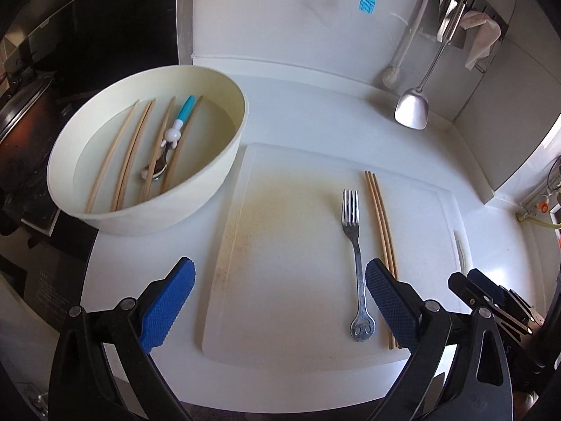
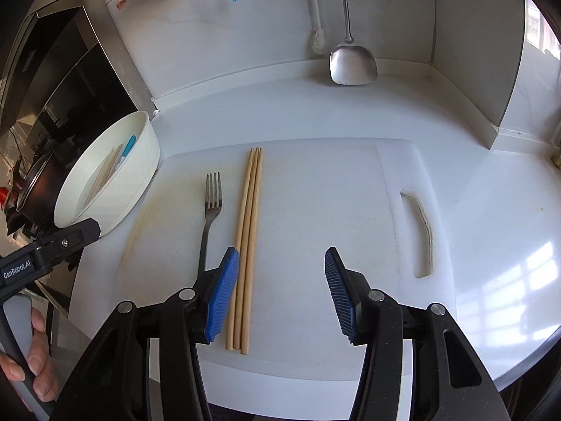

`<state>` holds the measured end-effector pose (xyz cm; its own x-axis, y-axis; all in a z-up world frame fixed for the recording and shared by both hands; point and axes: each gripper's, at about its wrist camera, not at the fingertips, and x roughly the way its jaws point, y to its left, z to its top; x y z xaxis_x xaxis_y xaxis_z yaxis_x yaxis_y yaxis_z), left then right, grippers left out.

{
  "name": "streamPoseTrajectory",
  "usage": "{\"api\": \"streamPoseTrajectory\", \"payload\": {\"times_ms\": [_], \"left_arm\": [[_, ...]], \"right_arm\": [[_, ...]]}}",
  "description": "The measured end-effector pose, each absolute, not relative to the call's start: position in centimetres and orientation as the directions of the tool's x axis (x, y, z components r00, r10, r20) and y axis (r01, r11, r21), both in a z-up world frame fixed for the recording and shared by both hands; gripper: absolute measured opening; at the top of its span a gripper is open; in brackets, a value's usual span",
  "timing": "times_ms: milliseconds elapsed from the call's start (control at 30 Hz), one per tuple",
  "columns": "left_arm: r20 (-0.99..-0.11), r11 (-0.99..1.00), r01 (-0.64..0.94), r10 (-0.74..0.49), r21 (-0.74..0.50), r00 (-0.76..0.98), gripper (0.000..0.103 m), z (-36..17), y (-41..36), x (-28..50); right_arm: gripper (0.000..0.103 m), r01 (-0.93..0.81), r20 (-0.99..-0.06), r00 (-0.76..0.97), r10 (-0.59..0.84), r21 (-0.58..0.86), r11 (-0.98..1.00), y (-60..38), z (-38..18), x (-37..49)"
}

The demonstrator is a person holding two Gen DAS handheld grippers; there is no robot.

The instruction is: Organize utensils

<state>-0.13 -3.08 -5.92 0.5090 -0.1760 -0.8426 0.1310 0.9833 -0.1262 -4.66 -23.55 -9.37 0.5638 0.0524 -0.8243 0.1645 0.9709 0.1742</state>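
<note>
A white worktop (image 2: 491,231) in a kitchen corner carries a white rectangular plastic cutting board (image 2: 315,210) with a slot handle at its right end.

The left hand-held gripper (image 1: 280,301) hovers above the near edge of the board with its blue pads spread wide and nothing between them. Its right pad lies just beside the handle of a silver metal fork (image 1: 355,252), which rests flat on the board with its tines pointing away.

The right hand-held gripper (image 2: 280,294) is likewise wide open and empty above the board. Its left pad is just beside three long wooden chopsticks (image 2: 247,245), which lie parallel and touching one another, directly right of the fork.

Left of the board, touching its corner, stands a round cream plastic basin (image 1: 224,154). It holds four more wooden chopsticks (image 1: 129,161) and a spoon with a blue-and-white figure handle (image 1: 171,133).

On the back wall a steel spatula (image 2: 352,59), a white bottle brush (image 2: 317,35) and a blue silicone basting brush (image 1: 368,1) hang from a rail. A dark pot (image 1: 21,126) sits at far left.
</note>
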Motion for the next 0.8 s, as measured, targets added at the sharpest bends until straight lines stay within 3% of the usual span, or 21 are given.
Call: {"api": "streamPoseTrajectory", "payload": {"times_ms": [800], "left_arm": [[-0.811, 0.985, 0.118, -0.168, -0.122, 0.561, 0.096, -12.1, -5.2, 0.6]], "right_arm": [[0.049, 0.107, -0.797, 0.602, 0.051, 0.144, 0.984, -22.3, -14.0, -1.2]]}}
